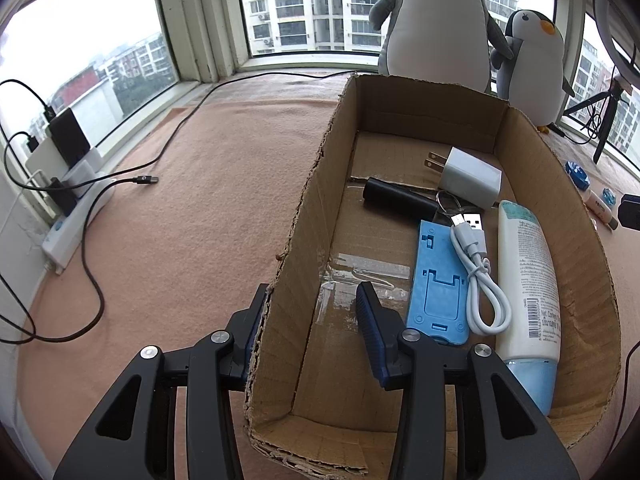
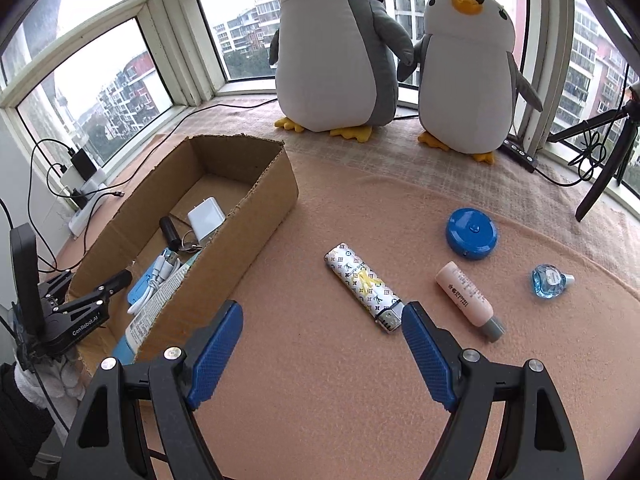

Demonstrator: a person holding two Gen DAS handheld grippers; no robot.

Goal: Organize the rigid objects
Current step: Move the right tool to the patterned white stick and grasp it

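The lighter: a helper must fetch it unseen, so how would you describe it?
On the pink blanket, right of the cardboard box, four small items lie loose. The lighter is leftmost, nearest the box: a flat stick, the only one with a monogram pattern and metal end.

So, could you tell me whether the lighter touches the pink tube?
Apart: the right wrist view shows bare blanket between the lighter and the pink tube.

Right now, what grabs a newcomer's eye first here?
Two plush penguins standing at the window, behind the pink mat. Then the torn cardboard box on the left, holding a white charger, cable and lotion tube. The patterned lighter lies just ahead of the open right gripper.
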